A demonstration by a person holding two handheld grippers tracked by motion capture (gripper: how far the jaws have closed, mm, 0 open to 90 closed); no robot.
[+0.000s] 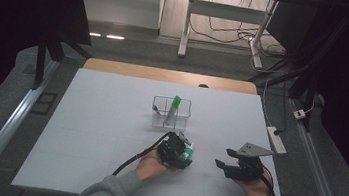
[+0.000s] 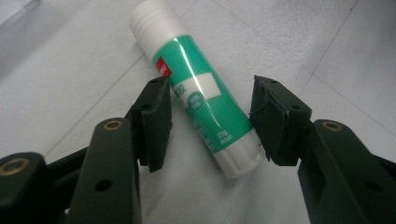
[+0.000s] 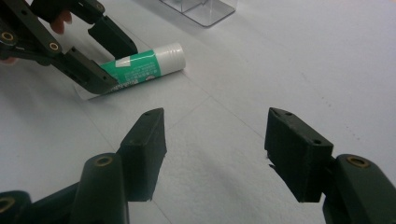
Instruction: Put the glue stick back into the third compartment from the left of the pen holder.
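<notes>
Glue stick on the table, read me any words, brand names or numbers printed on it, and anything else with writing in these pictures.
Glue stick: no text can be quoted for certain.
Red patch near its cap: white marks, too blurred to read.
Round white emblem and white panel on the green label: lettering too small to read.
Small print near its base: looks like a weight marking, not legible.
Clear organizer and the green-capped stick standing in it: no readable text.

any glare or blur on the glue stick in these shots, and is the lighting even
Left gripper view: a bright streak of glare runs along the glue stick, and the near black pads look soft. Right gripper view: the stick is sharp. High view: the white table is lit, the room around it dark.
</notes>
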